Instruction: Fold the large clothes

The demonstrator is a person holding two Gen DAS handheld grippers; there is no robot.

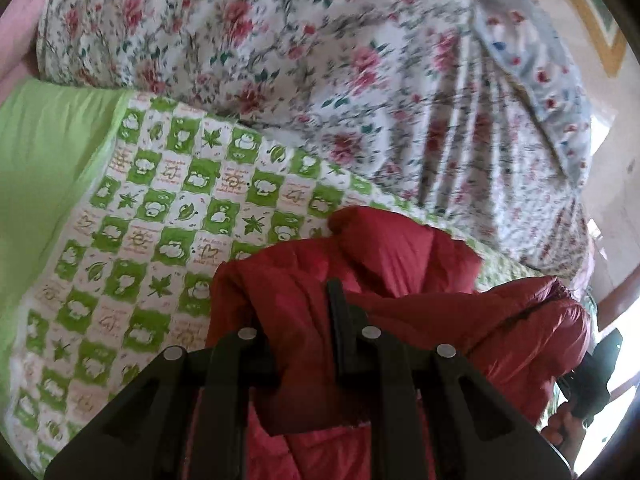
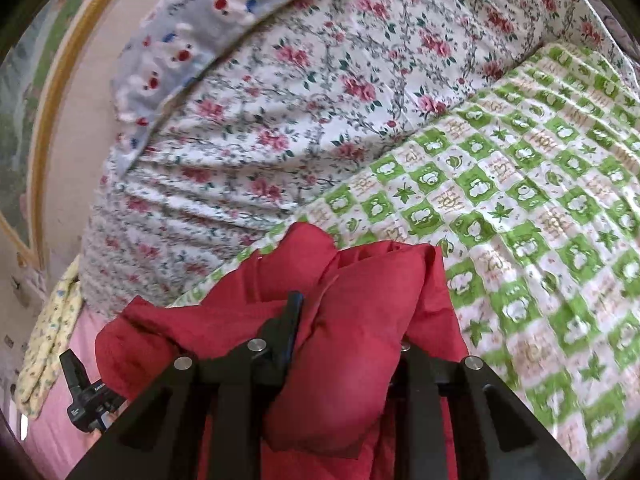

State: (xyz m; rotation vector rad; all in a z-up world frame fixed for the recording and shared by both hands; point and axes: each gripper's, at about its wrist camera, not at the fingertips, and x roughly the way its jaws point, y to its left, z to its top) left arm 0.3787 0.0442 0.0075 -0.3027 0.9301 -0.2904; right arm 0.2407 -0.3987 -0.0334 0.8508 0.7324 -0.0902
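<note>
Red padded jacket [image 1: 384, 276] bunched over green-and-white checked quilt [image 1: 160, 200], left gripper [image 1: 304, 320] clamped on jacket fabric, right gripper [image 2: 348, 320] with a thick jacket fold between its fingers, grip pressure unclear, floral duvet [image 2: 300, 100] heaped behind, blue-grey pillow [image 2: 192, 32] beyond.

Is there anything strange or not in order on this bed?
Nothing is damaged or spilled. The red padded jacket is bunched between both grippers over the green checked quilt, not yet folded.

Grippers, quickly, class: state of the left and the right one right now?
Left gripper: closed on the red padded jacket.
Right gripper: closed on a thick fold of the same jacket.
</note>
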